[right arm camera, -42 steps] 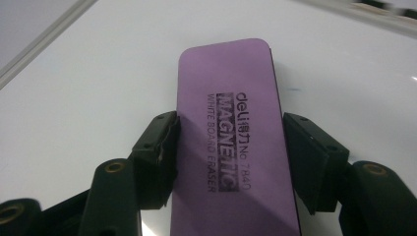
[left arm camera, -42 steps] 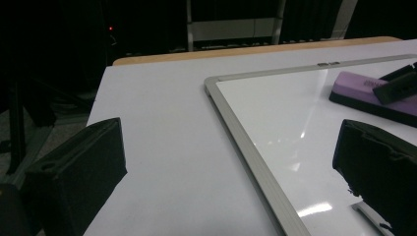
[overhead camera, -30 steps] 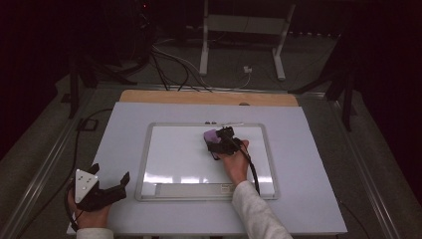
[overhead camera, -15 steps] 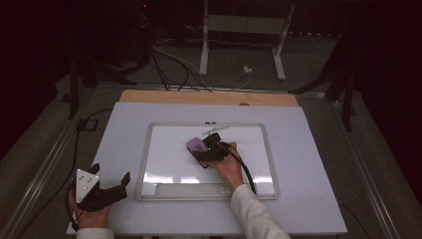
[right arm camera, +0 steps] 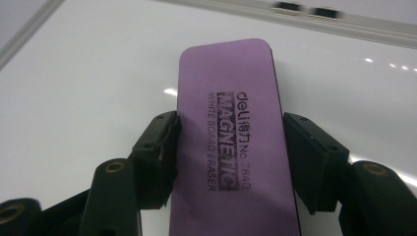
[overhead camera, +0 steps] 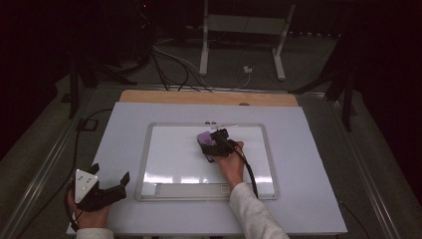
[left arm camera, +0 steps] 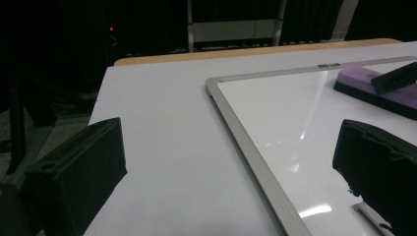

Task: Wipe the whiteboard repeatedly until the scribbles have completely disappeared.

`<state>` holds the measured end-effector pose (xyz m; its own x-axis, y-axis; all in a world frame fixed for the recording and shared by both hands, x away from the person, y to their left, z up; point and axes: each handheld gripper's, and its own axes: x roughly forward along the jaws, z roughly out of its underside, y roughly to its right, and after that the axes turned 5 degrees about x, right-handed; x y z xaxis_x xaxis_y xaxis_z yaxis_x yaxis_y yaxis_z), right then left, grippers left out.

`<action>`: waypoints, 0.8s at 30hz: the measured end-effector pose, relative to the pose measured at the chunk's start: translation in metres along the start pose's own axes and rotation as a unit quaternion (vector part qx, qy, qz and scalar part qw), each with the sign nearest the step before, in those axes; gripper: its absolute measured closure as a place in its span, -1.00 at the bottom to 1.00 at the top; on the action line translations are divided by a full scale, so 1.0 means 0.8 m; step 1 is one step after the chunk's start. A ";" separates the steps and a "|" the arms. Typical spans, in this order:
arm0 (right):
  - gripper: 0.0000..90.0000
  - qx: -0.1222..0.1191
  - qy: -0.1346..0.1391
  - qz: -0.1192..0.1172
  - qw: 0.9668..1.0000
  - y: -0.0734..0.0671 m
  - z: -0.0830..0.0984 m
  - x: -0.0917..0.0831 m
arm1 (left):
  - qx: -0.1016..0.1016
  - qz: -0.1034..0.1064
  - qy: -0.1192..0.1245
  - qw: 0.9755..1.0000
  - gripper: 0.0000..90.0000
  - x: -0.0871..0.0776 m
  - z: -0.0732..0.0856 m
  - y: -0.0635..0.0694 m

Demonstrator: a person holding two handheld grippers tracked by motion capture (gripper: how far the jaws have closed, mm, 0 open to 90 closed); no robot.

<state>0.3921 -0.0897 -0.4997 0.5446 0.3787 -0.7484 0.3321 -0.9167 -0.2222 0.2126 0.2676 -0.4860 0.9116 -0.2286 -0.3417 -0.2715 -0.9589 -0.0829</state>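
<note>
Purple eraser on a white board, black grippers

The eraser (right arm camera: 228,142) is purple with dark printed lettering and a black underside; the whiteboard (overhead camera: 174,154) is glossy white in a silver-grey frame. The table cover (overhead camera: 308,164) is pale lavender-grey, its far edge tan wood. Both grippers are black; the left gripper (overhead camera: 107,186) carries a light-grey plate.

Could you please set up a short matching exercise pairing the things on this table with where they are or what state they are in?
Things:
1. purple eraser
2. whiteboard
3. left gripper
4. right gripper

States:
A. open, nothing between its jaws
B. lies flat on the pale tabletop
C. clamped on both long sides
D. shut on the eraser

Pairs: 1-C, 2-B, 3-A, 4-D
</note>
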 end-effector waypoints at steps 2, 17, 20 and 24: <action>-0.09 0.011 0.004 0.012 1.000 0.008 0.000 -0.003 | 0.001 0.000 0.000 1.000 -0.99 0.000 0.000 0.000; -0.09 0.045 0.023 0.073 0.996 0.052 0.002 -0.037 | 0.001 0.000 0.000 1.000 -0.99 0.000 0.000 0.001; -0.09 0.040 0.029 0.068 0.997 0.053 0.002 -0.046 | 0.001 0.000 0.001 1.000 -0.99 0.000 -0.001 0.001; -0.09 0.041 0.035 0.057 0.997 0.055 0.003 -0.056 | 0.001 0.000 0.001 1.000 -0.99 0.000 -0.001 0.001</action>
<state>0.3802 -0.1473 -0.4775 0.6278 0.2775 -0.7272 0.2028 -0.9603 -0.1914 0.2121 0.2666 -0.4856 0.9121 -0.2282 -0.3405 -0.2718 -0.9585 -0.0856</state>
